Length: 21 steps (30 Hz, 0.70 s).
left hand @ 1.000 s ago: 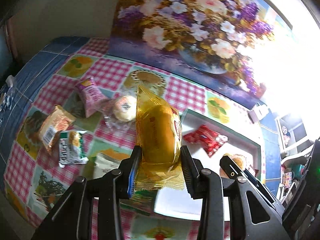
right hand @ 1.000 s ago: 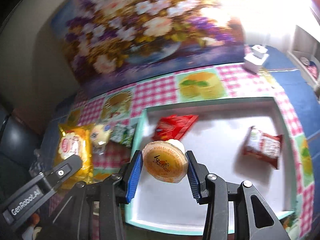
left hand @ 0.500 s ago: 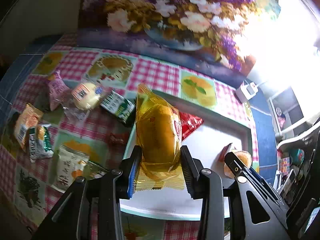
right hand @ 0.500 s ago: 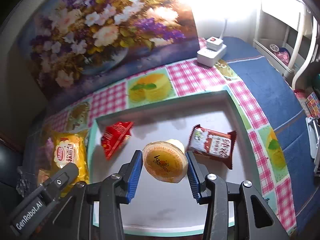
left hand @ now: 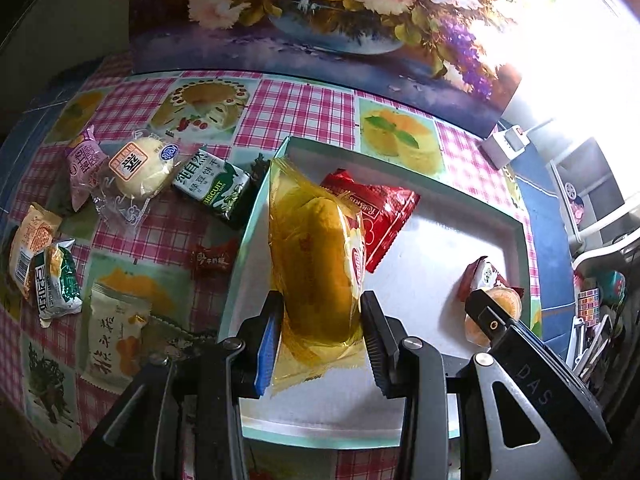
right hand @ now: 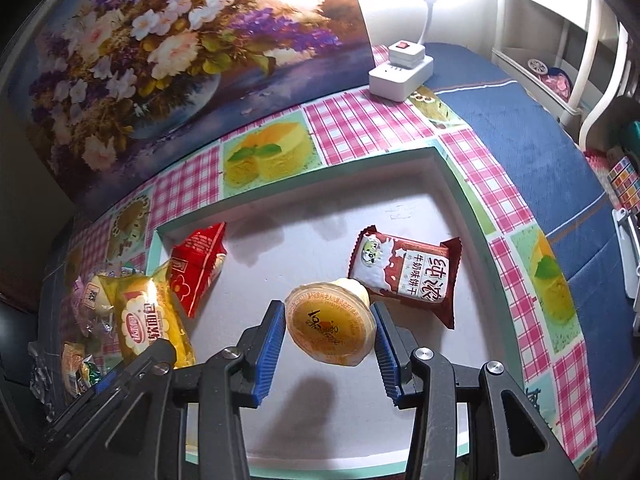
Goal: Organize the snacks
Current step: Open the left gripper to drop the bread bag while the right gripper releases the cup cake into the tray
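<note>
While both grippers hang above a shallow white tray with a mint-green rim [right hand: 452,168], each is clamped on a snack. The left gripper [left hand: 320,336] squeezes a soft yellow cake in a clear golden plastic wrapper [left hand: 316,264], held upright over the tray's left edge, with the wrapper's crimped end poking out below the pads. The right gripper [right hand: 330,336] grips a round orange jelly cup with a printed foil lid [right hand: 330,326], tilted with its lid toward the camera, above the tray's white floor, where its shadow falls.

Inside the tray, a shiny red foil snack packet [right hand: 198,264] lies in the far left corner, and a dark red and white biscuit packet [right hand: 404,276] lies toward the right edge, just behind the jelly cup.

The tray sits on a tablecloth of pink checks and cake pictures [left hand: 304,100]. On the cloth to the left of the tray lie loose snacks: a pale round bun in clear wrap [left hand: 138,168], a green and white biscuit pack [left hand: 214,188], a pink packet [left hand: 86,168], a small dark red sweet [left hand: 210,260], a cream packet printed with orange fruit [left hand: 114,340], and two more small packets [left hand: 44,264] at the cloth's left edge.

A flower painting [right hand: 168,52] stands along the far edge, with a white power adapter [right hand: 400,70] at the far right corner.
</note>
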### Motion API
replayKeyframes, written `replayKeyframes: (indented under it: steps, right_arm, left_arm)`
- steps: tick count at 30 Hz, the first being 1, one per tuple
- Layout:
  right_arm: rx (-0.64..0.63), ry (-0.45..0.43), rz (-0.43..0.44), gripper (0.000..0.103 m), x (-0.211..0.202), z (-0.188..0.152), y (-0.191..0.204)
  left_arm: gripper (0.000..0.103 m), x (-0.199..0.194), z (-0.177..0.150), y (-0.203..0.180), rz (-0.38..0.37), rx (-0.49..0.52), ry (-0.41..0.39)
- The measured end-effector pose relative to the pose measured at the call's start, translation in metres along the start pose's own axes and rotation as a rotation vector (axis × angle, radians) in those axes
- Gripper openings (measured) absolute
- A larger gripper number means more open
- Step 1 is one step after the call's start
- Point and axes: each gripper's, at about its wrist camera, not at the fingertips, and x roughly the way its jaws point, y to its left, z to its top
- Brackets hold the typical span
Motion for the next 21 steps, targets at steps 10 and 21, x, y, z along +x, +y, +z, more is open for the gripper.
replayKeyframes:
  steps: [10, 21]
  right_arm:
    - [0.010, 0.045, -0.010, 0.047, 0.016, -0.001, -0.001]
    - [-0.010, 0.055, -0.015, 0.047, 0.018, 0.000, 0.005]
  left_arm:
    - [0.041, 0.020, -0.001, -0.003, 0.007, 0.001, 0.079]
    - [0.054, 0.011, -0.001, -0.003, 0.049, 0.026, 0.065]
